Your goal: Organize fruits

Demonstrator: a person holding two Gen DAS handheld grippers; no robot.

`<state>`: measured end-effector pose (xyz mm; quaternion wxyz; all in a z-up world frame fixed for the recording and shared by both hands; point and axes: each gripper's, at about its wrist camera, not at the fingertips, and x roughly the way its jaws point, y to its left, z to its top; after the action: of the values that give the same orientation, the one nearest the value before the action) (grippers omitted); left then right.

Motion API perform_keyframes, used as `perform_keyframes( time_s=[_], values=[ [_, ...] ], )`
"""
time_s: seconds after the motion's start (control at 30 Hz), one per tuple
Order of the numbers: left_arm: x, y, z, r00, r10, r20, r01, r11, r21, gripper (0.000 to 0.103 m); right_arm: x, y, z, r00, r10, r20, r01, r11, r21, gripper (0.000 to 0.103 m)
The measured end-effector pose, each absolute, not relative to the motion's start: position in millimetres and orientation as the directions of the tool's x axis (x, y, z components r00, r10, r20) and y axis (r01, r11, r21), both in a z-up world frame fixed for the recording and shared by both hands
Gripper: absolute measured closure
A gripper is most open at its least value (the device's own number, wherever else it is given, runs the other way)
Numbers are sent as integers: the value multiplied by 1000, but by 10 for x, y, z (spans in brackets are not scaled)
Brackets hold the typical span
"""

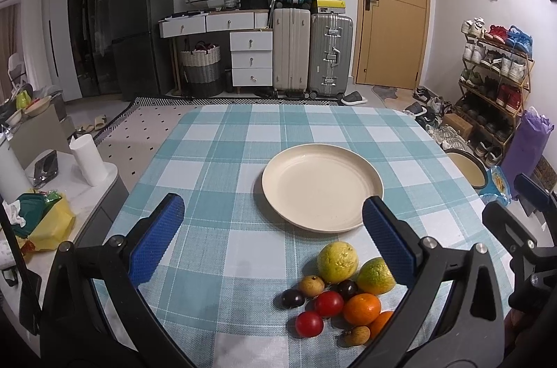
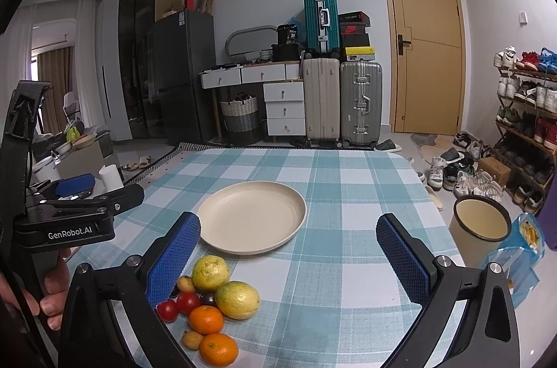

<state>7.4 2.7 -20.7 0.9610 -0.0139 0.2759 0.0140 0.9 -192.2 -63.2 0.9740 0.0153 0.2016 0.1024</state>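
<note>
On the table: we see a teal-and-white checked cloth [image 1: 216, 159] spread across the whole top, with every task item resting on it.
Plate: we find a cream plate [image 1: 322, 187] past the middle of the cloth, bare inside, lying flat.
Fruit pile: we count a tight cluster at the near edge, just short of the plate and apart from its rim.
Large fruits: we see two yellow-green citrus [image 1: 337, 262], one touching the other, on the plate side of the pile.
Oranges: we see two small oranges [image 2: 206, 319] on the near side, one behind the other in the right wrist view.
Tomatoes: we see two red tomatoes [image 1: 329, 303] close together in the middle of the pile.
Dark fruits: we make out two dark plums [image 1: 292, 298], one partly tucked between its neighbours.
Brown fruits: we see small tan fruits [image 1: 311, 285], possibly longans; the view is too coarse for us to be sure.
Left gripper: our left gripper [image 1: 273, 225] hovers above the cloth, blue pads spread wide, holding nothing; the pile sits below its right finger.
Right gripper: our right gripper [image 2: 289, 249] is likewise spread wide and empty, with the pile beside its left finger [image 2: 174, 258].
Hand: we see a hand [image 2: 52, 284] wrapped around the left gripper's handle at the left edge.
Beside the table: we see a dark-rimmed bin [image 2: 480, 222] on the floor to the right.
</note>
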Motion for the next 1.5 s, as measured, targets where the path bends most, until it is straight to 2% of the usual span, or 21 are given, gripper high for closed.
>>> perform_keyframes(
  time_s=[0.83, 1.3, 1.5],
  values=[
    [198, 146, -385, 822, -8, -569, -22, 999, -46, 1, 88, -1905, -693, 884, 218, -413, -203, 976, 81, 0],
    [343, 155, -547, 796, -18, -605, -17, 998, -52, 1, 205, -1833, -827, 844, 280, -458, -260, 960, 109, 0],
    [444, 204, -679, 777, -25, -629, -18, 998, -62, 1, 321, -1797, -1041, 787, 356, -504, -310, 934, 176, 0]
  ],
)
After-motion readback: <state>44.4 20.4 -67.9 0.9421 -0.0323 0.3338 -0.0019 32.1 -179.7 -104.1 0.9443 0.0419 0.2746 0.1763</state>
